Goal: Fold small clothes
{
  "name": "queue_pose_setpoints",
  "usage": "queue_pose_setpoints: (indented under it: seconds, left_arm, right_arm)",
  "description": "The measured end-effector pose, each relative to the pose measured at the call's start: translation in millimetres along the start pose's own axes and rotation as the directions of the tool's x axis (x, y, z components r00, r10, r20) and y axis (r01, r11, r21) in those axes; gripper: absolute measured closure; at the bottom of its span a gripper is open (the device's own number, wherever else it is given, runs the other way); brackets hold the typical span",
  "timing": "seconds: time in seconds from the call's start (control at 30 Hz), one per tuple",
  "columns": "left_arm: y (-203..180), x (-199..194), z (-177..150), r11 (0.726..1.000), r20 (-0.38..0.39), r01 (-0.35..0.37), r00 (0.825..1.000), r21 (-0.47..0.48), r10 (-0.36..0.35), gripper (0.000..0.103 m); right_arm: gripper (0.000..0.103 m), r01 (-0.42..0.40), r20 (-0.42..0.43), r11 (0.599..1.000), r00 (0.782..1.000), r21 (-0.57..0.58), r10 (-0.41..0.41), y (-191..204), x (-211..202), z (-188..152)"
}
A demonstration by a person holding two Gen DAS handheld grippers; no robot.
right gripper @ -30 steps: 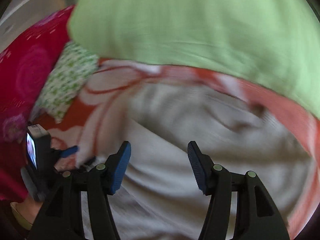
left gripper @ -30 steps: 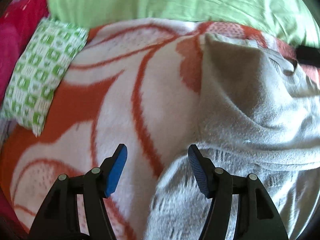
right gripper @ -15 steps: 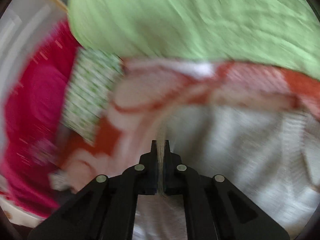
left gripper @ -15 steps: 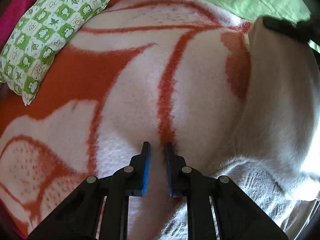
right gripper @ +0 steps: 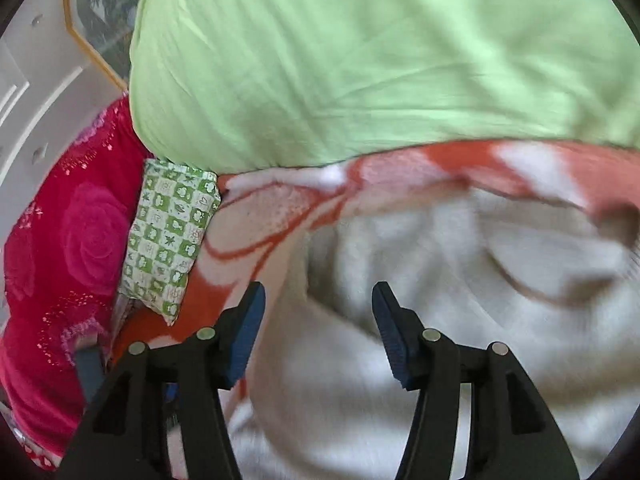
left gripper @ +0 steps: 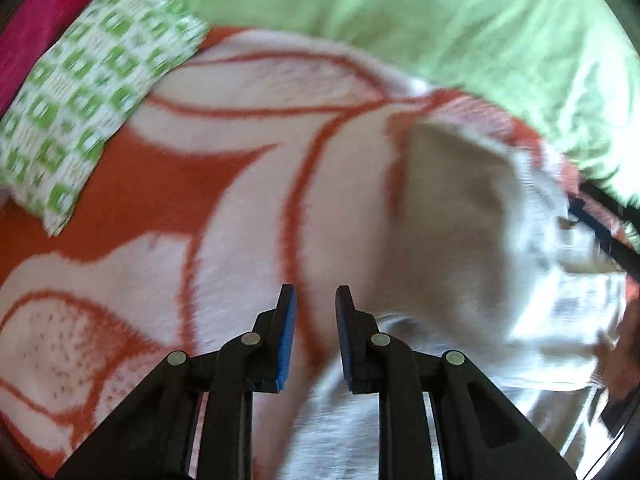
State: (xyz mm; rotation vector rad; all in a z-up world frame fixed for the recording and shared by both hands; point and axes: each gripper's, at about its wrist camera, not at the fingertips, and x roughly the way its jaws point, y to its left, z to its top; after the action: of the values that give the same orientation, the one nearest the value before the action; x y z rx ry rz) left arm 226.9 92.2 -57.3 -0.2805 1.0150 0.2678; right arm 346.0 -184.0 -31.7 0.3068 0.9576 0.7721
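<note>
Orange-and-white patterned blanket covers the bed, with a big light-green pillow at its far edge and a small green-checked cushion lying beside a magenta rose-print cover. On the blanket lies the pale grey garment, a soft, fuzzy knit that looks off-white where light hits it. It is rumpled: one part is turned over on itself into a rounded flap with a curved fold line across it, and its near portion spreads toward the cameras. Motion blur hides any finer detail. In the left wrist view the garment occupies the right side of the blanket, its folded edge standing up slightly.

The left hand-held gripper hangs over the blanket just beside the garment's edge; its jaws have just been opening a little and stand narrowly apart with nothing between them. The right hand-held gripper is above the garment, its jaws having just been opening, now spread wide and pinching nothing.
</note>
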Motion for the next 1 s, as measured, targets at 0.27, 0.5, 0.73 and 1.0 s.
queue_pose_setpoints:
  seconds: [0.27, 0.5, 0.73, 1.0]
  left_arm:
    - [-68.7, 7.7, 25.5, 0.986, 0.0, 0.09, 0.996, 0.14, -0.091, 0.072]
    - [-70.4, 36.3, 41.4, 0.991, -0.037, 0.052, 0.998, 0.125, -0.048, 0.072]
    - [-70.9, 63.6, 49.6, 0.991, -0.073, -0.002, 0.997, 0.137, 0.012, 0.071]
    - [-67.6, 70.5, 62.7, 0.99, -0.063, -0.042, 0.997, 0.134, 0.051, 0.06]
  right_arm:
    - [0.046, 0.294, 0.023, 0.94, 0.953, 0.17, -0.302, -68.1, -93.3, -66.6]
    - [0.046, 0.479, 0.035, 0.839, 0.863, 0.26, -0.504, -117.0, -149.1, -83.2]
    - [0.063, 0.495, -0.069, 0.844, 0.868, 0.208, -0.492, -131.3, -135.8, -87.3]
    - [0.098, 0.475, 0.079, 0.853, 0.862, 0.218, -0.5, -123.3, -184.8, -58.5]
